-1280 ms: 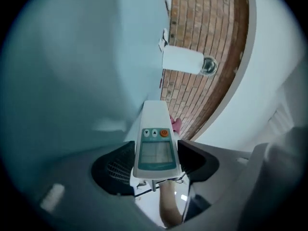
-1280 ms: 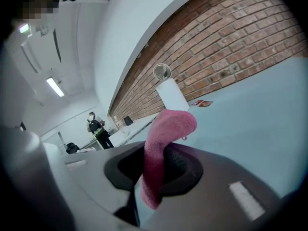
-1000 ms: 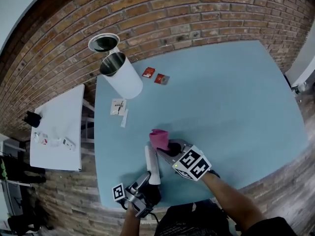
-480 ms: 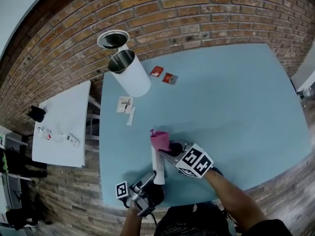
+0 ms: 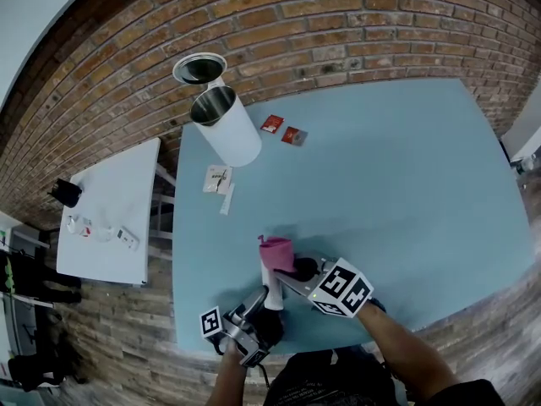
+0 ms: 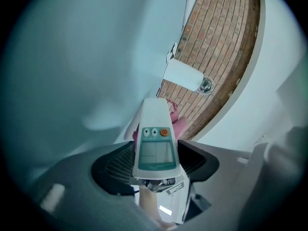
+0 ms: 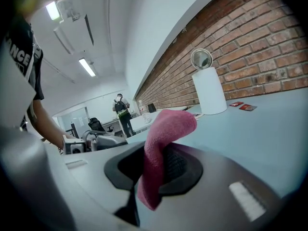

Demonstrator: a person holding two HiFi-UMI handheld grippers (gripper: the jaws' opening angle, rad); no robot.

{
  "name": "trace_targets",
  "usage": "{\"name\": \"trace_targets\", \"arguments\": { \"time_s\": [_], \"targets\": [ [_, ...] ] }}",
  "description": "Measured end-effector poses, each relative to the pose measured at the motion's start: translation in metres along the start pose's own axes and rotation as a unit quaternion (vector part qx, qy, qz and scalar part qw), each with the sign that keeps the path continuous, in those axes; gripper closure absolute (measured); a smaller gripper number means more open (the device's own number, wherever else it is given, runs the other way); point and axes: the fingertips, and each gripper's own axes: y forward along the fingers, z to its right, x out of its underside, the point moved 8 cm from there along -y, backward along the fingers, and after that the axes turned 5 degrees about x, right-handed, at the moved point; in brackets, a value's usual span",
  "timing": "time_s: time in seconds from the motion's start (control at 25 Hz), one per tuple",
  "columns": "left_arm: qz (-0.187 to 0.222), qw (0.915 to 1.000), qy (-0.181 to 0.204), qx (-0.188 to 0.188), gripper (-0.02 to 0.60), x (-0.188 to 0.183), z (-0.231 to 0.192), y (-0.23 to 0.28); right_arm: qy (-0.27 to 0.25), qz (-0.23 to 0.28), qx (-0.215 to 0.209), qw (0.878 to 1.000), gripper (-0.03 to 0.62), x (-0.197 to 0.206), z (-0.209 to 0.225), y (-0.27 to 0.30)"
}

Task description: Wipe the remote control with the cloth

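Note:
My left gripper [image 5: 264,301] is shut on the near end of a white remote control [image 6: 155,136], which points away over the blue table [image 5: 380,184]; its small screen and orange button face up. In the head view the remote [image 5: 269,284] is mostly covered by a pink cloth [image 5: 277,252]. My right gripper [image 5: 297,271] is shut on that cloth [image 7: 161,148], which droops over the remote's far end. In the left gripper view the cloth [image 6: 178,126] shows just behind the remote.
A white cylindrical bin [image 5: 226,127] stands at the table's far left with its lid [image 5: 199,68] behind it. Two red packets [image 5: 283,130] and a white sachet [image 5: 217,178] lie near it. A smaller white table [image 5: 110,214] stands to the left. A brick wall [image 5: 338,32] runs behind.
Both grippers have drawn slightly nearer to me with the remote and cloth. The cloth now sits lower over the remote's far end.

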Motion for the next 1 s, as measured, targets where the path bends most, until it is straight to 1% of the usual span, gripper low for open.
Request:
{"name": "trace_targets", "arguments": {
  "time_s": [0.08,0.4,0.64,0.8,0.88,1.0],
  "targets": [
    [0.01,0.9999,0.002,0.002,0.295,0.0,0.0,0.003,0.0,0.002,-0.005,1.0,0.517,0.0,-0.004,-0.004],
    [0.029,0.9995,0.011,0.001,0.295,-0.002,0.0,0.012,0.009,0.02,-0.013,1.0,0.517,0.003,-0.023,-0.023],
    [0.04,0.9991,0.012,0.002,0.295,-0.002,0.001,0.018,0.038,0.042,-0.022,0.998,0.517,0.006,-0.04,-0.042],
    [0.046,0.9988,0.015,0.0,0.295,-0.004,0.002,0.021,0.041,0.045,-0.033,0.998,0.517,0.01,-0.051,-0.052],
    [0.048,0.9987,0.016,-0.001,0.293,-0.004,0.002,0.022,0.035,0.053,-0.038,0.997,0.517,0.004,-0.055,-0.056],
    [0.052,0.9986,0.014,0.0,0.294,-0.004,0.003,0.022,0.018,0.083,-0.048,0.995,0.517,-0.016,-0.064,-0.064]
  ]
}}
